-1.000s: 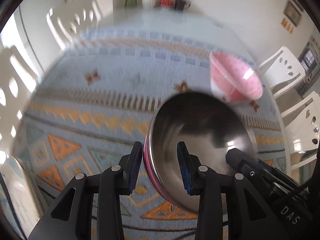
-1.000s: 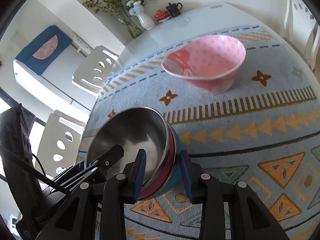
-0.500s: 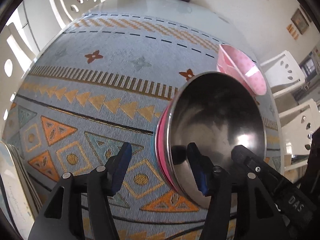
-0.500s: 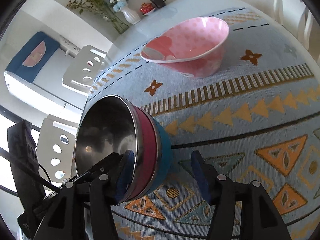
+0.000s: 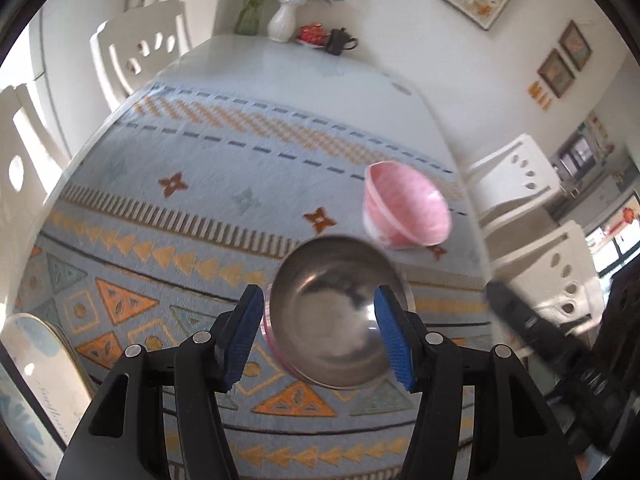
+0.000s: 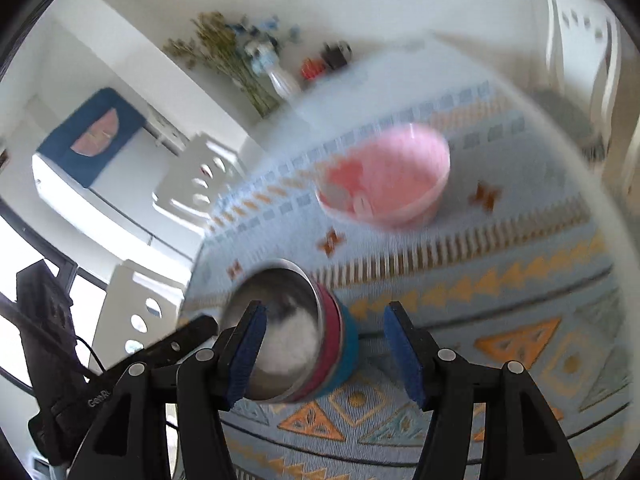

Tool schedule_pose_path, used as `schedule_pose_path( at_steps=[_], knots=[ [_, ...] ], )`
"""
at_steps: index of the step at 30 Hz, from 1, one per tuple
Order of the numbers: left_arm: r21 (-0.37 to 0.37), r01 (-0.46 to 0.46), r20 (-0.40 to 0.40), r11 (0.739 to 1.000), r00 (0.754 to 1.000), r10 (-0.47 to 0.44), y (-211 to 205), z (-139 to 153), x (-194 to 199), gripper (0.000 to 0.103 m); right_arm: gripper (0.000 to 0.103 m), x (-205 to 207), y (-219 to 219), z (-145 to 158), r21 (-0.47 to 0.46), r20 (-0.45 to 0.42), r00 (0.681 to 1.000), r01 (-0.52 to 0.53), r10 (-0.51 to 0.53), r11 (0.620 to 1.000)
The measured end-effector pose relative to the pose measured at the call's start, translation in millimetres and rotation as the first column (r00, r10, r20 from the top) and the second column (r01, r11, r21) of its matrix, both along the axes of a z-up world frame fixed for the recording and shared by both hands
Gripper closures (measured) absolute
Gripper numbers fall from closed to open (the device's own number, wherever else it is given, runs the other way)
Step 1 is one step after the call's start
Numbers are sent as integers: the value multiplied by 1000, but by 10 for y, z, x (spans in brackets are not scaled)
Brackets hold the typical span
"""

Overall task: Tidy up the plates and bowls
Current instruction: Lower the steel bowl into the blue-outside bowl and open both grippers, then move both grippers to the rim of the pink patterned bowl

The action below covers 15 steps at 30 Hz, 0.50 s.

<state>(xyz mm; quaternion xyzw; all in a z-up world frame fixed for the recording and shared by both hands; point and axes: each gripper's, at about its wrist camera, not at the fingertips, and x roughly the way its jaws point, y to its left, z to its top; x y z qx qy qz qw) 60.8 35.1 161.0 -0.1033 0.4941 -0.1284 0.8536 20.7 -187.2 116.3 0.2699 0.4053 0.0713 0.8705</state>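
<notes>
A nested stack of steel bowls (image 5: 334, 312) with pink and teal outer shells rests on the patterned tablecloth (image 5: 200, 184); the right wrist view shows it (image 6: 304, 344) too. A pink bowl (image 5: 404, 210) stands beyond it, also in the right wrist view (image 6: 390, 182). My left gripper (image 5: 318, 338) is open, its blue pads apart above the near side of the stack. My right gripper (image 6: 324, 354) is open and raised off the stack, its left pad in front of the rim.
A plate stack (image 5: 36, 380) lies at the left table edge. A vase with flowers (image 5: 282, 20), a red dish and a dark teapot (image 5: 340, 40) stand at the far end. White chairs (image 5: 136, 52) surround the table.
Both grippers have opened, let go of the bowl stack and pulled back and up. The stack now rests on the cloth. The right wrist view is motion-blurred.
</notes>
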Motion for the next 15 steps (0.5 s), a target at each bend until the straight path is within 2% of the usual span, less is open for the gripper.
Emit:
schedule_pose_path(
  at_steps=[2,4,6,8,9,11,12,14,15],
  knots=[
    [20,41,34,999,999,-41,-33,202,-27,49,42,-41,-34,323,-44,82,997,-6,10,999],
    [41,65,107,997,992,-69,-48,485,-50,47,38,-26,-66,695,-84,167,985,-35,49,996],
    [35,82,194,996,977,-87,-48,815,-40,46,38,-14,-141,1005,-83,239,970,-26,45,996],
    [17,94,268,995,959,-95,-64,1109,22,44,37,-25,-264,1421,-86,341,940,10,20,996],
    [26,95,299,995,949,-99,-83,1199,52,43,35,-70,-324,1650,-101,405,914,39,5,994],
    [67,84,366,994,925,-103,-145,1351,126,41,20,-214,-374,1998,-161,518,855,87,9,983],
    [86,73,383,994,918,-101,-169,1370,150,40,16,-307,-368,2133,-207,575,818,111,29,972],
    [86,69,373,994,923,-96,-225,1308,216,40,0,-542,-298,2332,-338,717,686,189,122,922],
    [69,77,359,995,928,-97,-239,1251,250,40,0,-633,-260,2355,-387,751,640,225,164,894]
  ],
)
